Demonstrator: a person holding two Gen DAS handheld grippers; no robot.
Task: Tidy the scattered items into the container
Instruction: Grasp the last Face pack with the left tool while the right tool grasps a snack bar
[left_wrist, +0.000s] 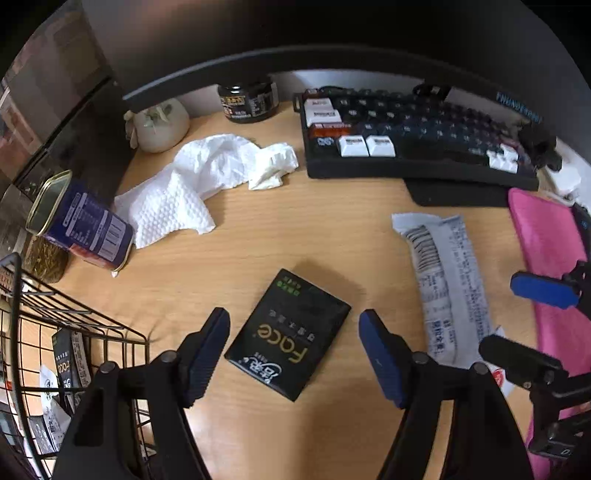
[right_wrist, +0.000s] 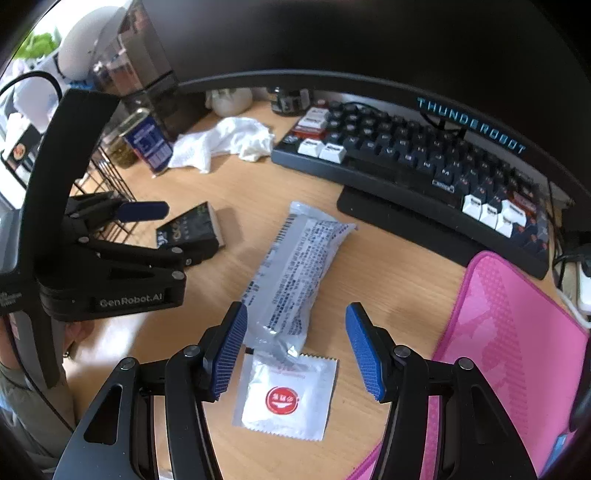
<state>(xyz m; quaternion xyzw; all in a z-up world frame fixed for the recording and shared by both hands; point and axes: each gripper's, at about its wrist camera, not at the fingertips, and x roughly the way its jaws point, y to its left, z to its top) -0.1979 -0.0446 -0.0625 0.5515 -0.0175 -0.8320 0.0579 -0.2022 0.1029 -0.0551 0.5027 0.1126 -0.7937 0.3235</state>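
A black tissue pack (left_wrist: 291, 336) lies flat on the wooden desk, directly below my left gripper (left_wrist: 295, 350), whose blue pads stand open on either side of it without touching. In the right wrist view the left gripper (right_wrist: 177, 234) hovers over that same pack (right_wrist: 195, 229). My right gripper (right_wrist: 297, 354) is open above the near end of a long grey-white wrapper (right_wrist: 295, 266) and a white sachet with a red circle (right_wrist: 284, 398). The right gripper (left_wrist: 528, 325) also shows at the right edge of the left wrist view. The black wire basket (left_wrist: 74, 314) at the left holds several packets.
A blue tin can (left_wrist: 85, 225) lies on its side by the basket, next to crumpled white paper towels (left_wrist: 192, 184). A dark keyboard (left_wrist: 406, 140) and a monitor stand at the back, with a dark jar (left_wrist: 247, 99) and a white pot (left_wrist: 160, 125). A pink mat (right_wrist: 509, 332) lies at the right.
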